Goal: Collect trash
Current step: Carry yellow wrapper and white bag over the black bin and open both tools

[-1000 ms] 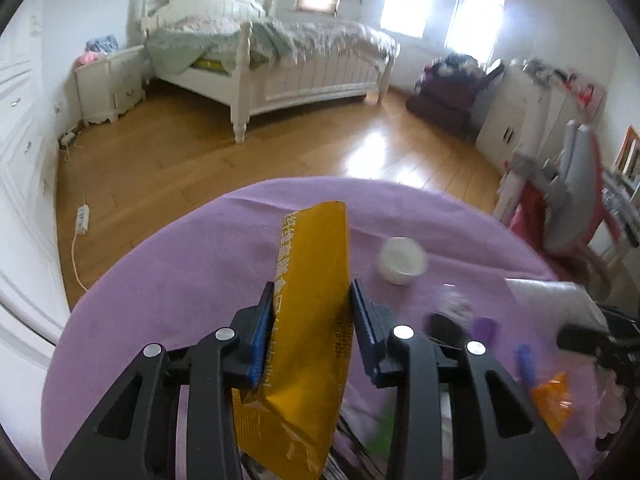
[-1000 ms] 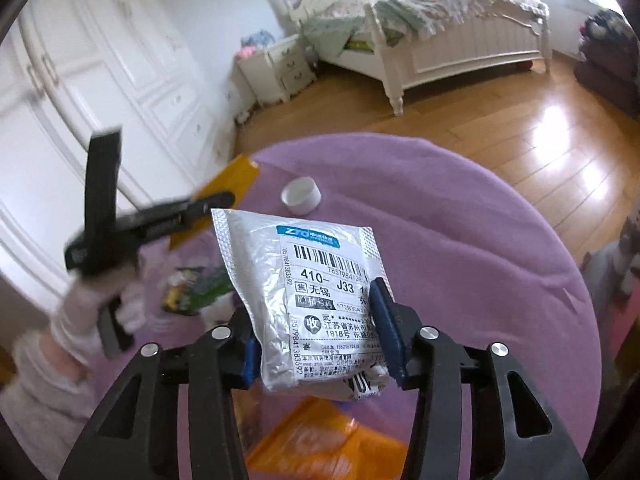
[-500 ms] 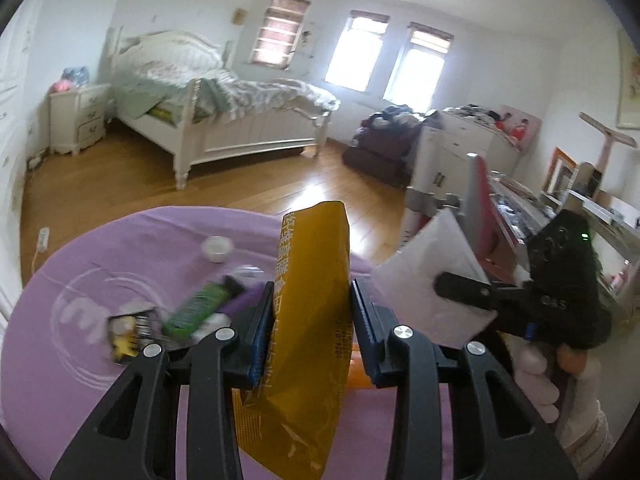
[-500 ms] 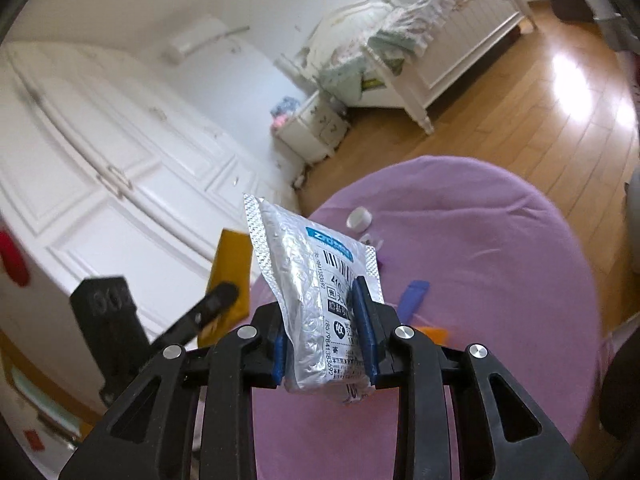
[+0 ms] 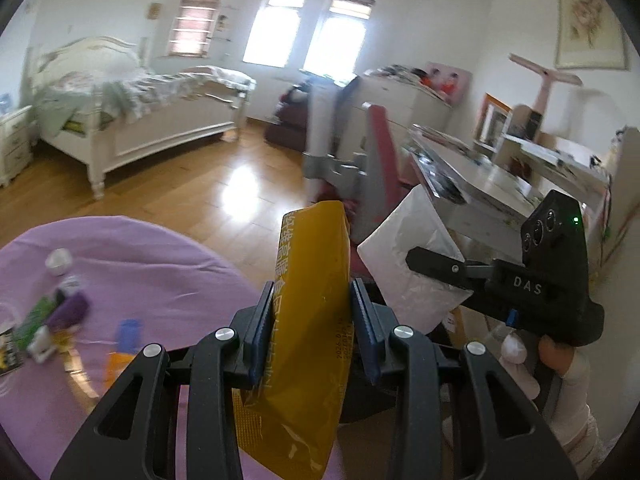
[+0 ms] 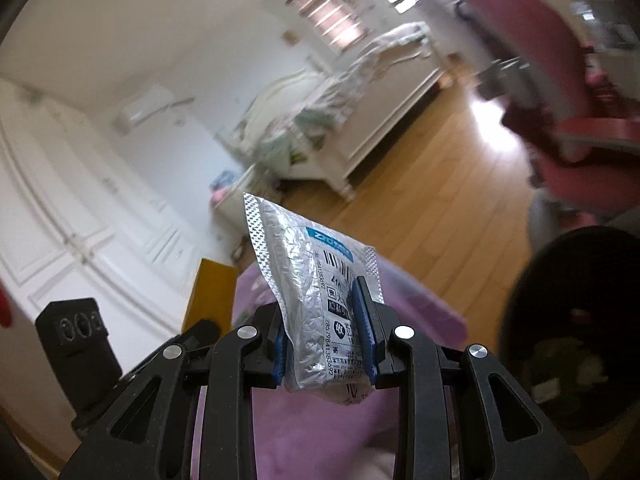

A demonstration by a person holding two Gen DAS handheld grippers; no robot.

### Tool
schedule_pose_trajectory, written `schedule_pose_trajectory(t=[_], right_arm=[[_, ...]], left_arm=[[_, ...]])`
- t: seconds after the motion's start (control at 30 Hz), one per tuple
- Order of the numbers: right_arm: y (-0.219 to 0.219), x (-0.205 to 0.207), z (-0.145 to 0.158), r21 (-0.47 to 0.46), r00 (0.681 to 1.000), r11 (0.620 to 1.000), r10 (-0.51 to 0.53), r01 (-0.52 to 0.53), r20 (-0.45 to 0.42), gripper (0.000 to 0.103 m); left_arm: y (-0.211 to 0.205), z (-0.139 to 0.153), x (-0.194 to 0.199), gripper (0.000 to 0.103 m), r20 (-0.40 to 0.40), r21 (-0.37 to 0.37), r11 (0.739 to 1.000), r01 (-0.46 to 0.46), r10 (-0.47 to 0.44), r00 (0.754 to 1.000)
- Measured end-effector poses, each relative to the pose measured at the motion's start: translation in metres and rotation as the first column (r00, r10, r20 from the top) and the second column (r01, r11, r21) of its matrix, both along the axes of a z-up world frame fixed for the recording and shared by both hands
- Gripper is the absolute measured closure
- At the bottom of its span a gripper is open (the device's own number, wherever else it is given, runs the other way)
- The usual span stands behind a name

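Trash for collection is held in both tools. The left hand-held gripper (image 5: 310,332) is clenched on a tall mustard-yellow plastic snack pouch (image 5: 308,320); its blue pads press both flat sides, and the pouch stands nearly upright, extending above and below the jaws. The right hand-held gripper (image 6: 326,332) is clenched on a crinkled silver foil mailer bag with a printed barcode label (image 6: 316,300); the bag is squeezed narrow between the blue pads and its upper corner tilts to the left.

Reference landmark: the round table covered with a purple cloth (image 5: 152,280).
- In the left wrist view, the yellow pouch is held beyond the table's right edge, over the wooden floor (image 5: 192,188).
- In that view, the right hand-held gripper (image 5: 436,262) appears further right of the table, gripped by a gloved hand (image 5: 536,364), with the bag showing its white back.
- Remaining litter lies on the table's left part: a white round cap (image 5: 58,261), a purple wrapper (image 5: 70,310), a green wrapper (image 5: 34,316), a blue item (image 5: 128,334) and an orange item (image 5: 118,364). Motion blur hides finer detail.
- In the right wrist view, the silver bag is held above the table (image 6: 420,312); a dark round opening (image 6: 576,364), blurred, sits right of the table.
- A white bed (image 5: 132,120) stands well beyond the table.
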State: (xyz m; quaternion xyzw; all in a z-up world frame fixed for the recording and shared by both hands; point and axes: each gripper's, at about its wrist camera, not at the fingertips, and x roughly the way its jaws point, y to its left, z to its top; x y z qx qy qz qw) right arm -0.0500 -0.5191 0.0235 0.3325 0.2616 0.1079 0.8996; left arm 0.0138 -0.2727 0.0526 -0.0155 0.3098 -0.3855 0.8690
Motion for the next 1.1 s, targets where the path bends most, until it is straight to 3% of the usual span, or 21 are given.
schedule_pose_trajectory(t=[0.17, 0.4, 0.8, 1.1], right_arm=[[-0.054, -0.029, -0.011, 0.027, 0.996, 0.995, -0.091, 0.091, 0.0, 0.074], [-0.109, -0.064, -0.031, 0.056, 0.981, 0.98, -0.192, 0.193, -0.019, 0.074], [-0.149, -0.082, -0.081, 0.074, 0.944, 0.947, -0.302, 0.314, -0.134, 0.074], [-0.168, -0.084, -0.097, 0.077, 0.923, 0.928, -0.348, 0.363, -0.162, 0.074]], left_arm=[[-0.04, -0.008, -0.005, 0.066, -0.021, 0.008, 0.997, 0.079, -0.079, 0.997], [-0.093, -0.04, -0.003, 0.066, -0.109, 0.012, 0.989, 0.15, -0.148, 0.983], [-0.172, -0.085, -0.002, 0.066, -0.204, 0.047, 0.967, 0.25, -0.236, 0.95], [-0.213, -0.098, -0.002, 0.064, -0.204, 0.091, 0.947, 0.307, -0.284, 0.937]])
